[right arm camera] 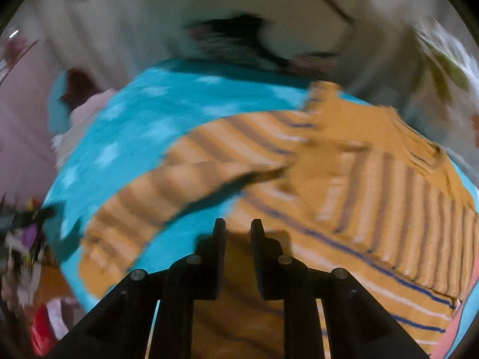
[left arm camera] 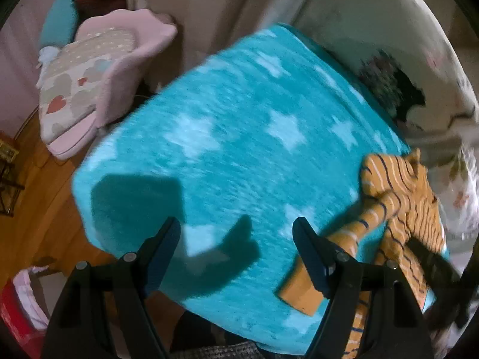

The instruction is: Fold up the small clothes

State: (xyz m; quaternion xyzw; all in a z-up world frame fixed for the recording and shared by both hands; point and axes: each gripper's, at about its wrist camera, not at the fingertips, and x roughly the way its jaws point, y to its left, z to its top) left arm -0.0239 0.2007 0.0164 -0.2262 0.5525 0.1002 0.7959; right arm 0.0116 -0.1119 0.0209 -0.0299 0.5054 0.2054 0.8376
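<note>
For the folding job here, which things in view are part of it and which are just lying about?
In the job:
- orange striped top
- turquoise star blanket beneath it
- left claw, right claw

Lying about:
- pink cushion
- red basket

The matte black plastic left gripper [left arm camera: 236,233] has two wedge-shaped fingers [left arm camera: 308,248] with dark blue ribbed pads, round silver screws behind them. The matching black right gripper [right arm camera: 237,230] carries identical silver screws.

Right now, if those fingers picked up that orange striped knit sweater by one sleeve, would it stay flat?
Probably not: the orange striped knit sweater looks soft and wrinkled, so it would likely droop. Its sleeve already bends loosely over the turquoise star-patterned fleece blanket, which might cling slightly.
</note>
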